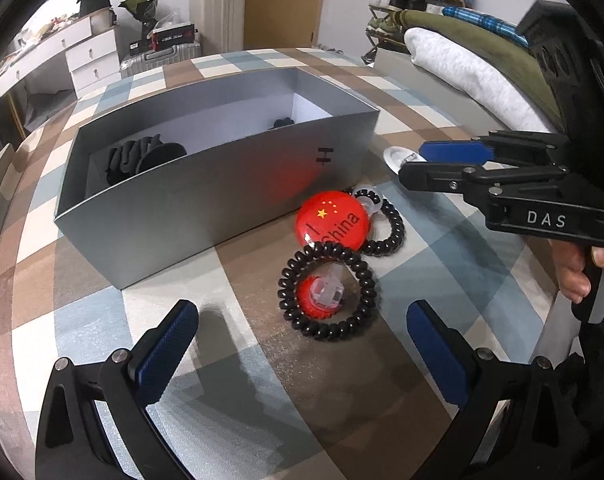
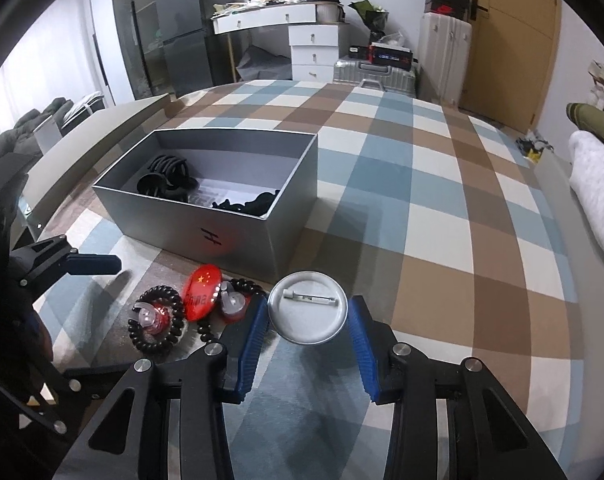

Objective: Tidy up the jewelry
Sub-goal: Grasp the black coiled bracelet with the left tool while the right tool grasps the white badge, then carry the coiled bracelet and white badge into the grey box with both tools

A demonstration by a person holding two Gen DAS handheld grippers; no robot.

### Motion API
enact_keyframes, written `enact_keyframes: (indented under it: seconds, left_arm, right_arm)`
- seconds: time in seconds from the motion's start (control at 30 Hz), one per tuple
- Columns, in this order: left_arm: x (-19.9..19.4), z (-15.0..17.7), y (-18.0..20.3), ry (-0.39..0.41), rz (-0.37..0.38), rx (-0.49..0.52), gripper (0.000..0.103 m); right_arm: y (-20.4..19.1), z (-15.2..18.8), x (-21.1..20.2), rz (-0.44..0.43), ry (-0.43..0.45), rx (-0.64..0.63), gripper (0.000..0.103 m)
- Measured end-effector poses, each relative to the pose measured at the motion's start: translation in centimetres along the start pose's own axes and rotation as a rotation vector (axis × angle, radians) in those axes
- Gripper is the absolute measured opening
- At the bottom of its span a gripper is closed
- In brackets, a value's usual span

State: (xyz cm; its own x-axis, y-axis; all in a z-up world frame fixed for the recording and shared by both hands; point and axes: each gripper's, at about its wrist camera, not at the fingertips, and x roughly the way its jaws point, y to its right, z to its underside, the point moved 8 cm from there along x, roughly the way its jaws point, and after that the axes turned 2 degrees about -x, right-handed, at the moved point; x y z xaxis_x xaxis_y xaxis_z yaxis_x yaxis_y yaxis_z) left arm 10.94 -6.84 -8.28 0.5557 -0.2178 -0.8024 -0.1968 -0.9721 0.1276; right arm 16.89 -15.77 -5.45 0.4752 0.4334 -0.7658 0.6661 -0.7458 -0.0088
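Observation:
A silver box (image 1: pixel 206 184) stands on the checked tablecloth; it also shows in the right wrist view (image 2: pixel 238 236) with black hair clips (image 2: pixel 166 180) inside. In front of it lie a red "I China" badge (image 1: pixel 331 220), two black coil hair ties (image 1: pixel 327 292) and small red pieces with clear caps (image 1: pixel 319 296). My left gripper (image 1: pixel 302 328) is open, its fingers either side of the near coil tie. My right gripper (image 2: pixel 307 316) has its blue pads either side of a face-down silver pin badge (image 2: pixel 307 308), touching or nearly touching its rim.
The box's lid (image 2: pixel 102 136) lies behind the box at the table's left. A folded white and green blanket (image 1: pixel 473 68) lies at the right edge. Drawers and suitcases (image 2: pixel 373 72) stand beyond the table.

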Motion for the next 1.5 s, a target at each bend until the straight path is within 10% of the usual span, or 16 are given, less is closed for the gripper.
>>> enact_keyframes:
  seconds: [0.23, 0.47, 1.5]
  left_arm:
    - [0.2, 0.0, 0.4, 0.002, -0.026, 0.032, 0.086]
    - [-0.3, 0.2, 1.1, 0.018, -0.041, 0.114, 0.034]
    - [-3.8, -2.6, -0.6, 0.183, 0.008, 0.023, 0.029]
  right_arm:
    - [0.1, -0.1, -0.1, 0.001, 0.004, 0.001, 0.040]
    - [-0.1, -0.2, -0.3, -0.002, 0.007, -0.006, 0.040]
    - [-0.7, -0.5, -0.7, -0.023, 0.033, -0.011, 0.040]
